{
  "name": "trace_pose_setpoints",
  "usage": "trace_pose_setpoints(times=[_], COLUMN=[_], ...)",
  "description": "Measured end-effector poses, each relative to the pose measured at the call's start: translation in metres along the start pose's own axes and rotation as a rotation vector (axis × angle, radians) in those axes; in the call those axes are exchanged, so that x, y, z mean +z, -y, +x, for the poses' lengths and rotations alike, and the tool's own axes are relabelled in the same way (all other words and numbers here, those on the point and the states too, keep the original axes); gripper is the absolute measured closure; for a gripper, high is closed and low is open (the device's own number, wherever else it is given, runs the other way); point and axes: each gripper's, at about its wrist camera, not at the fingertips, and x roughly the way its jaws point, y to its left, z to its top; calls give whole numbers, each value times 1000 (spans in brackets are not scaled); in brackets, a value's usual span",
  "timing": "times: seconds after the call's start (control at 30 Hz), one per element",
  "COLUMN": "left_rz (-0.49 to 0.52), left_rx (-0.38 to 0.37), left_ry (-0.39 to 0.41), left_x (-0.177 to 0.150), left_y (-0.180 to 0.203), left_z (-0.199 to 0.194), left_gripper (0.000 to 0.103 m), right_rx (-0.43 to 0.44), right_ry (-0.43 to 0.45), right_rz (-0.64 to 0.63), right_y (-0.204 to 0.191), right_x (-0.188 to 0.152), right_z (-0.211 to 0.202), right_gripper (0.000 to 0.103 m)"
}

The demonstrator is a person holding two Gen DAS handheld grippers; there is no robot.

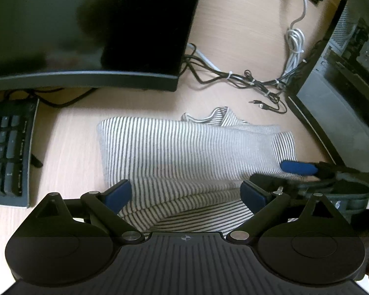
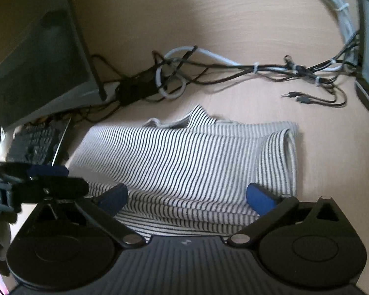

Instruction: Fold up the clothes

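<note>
black-and-white striped knit garment — folded, flat on pale wooden desk | left gripper spread over near edge | right gripper spread — empty

One striped garment is seen ahead of the two grippers, the left gripper and the right gripper, each with two blue-padded fingers. One monitor, one keyboard and one computer case are counted beyond.
</note>
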Motion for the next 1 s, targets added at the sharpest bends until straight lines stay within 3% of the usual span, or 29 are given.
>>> trace_pose_setpoints(times=[0.07,0.13,0.17,0.33,0.47,0.67,0.8,1.0], left_rz=[21,42,52,45,11,-56,-108,-209], left_rx=[-15,-28,-35,-13,-31,-47,-24,89], left_ry=[18,23,23,-45,-54,-15,28,45], left_x=[3,5,6,1,-4,-8,-13,-32], left_y=[6,12,15,12,1,-6,-10,-38], left_z=[-3,-1,0,24,32,15,-17,-65], left_gripper=[5,5,5,5,4,4,4,3], right_rx=[-28,-56,-69,-132,-137,-108,-64,-19], right_ry=[56,94,90,-1,-30,95,45,-72], right_rz=[-16,-30,-28,-86,-101,-140,-143,-135], right_y=[1,3,6,16,12,9,9,5], right_x=[3,6,7,-5,8,63,86,84], right_z=[-14,-24,-25,-8,-14,-33,17,92], right_gripper=[19,52,55,59,62,59,59,61])
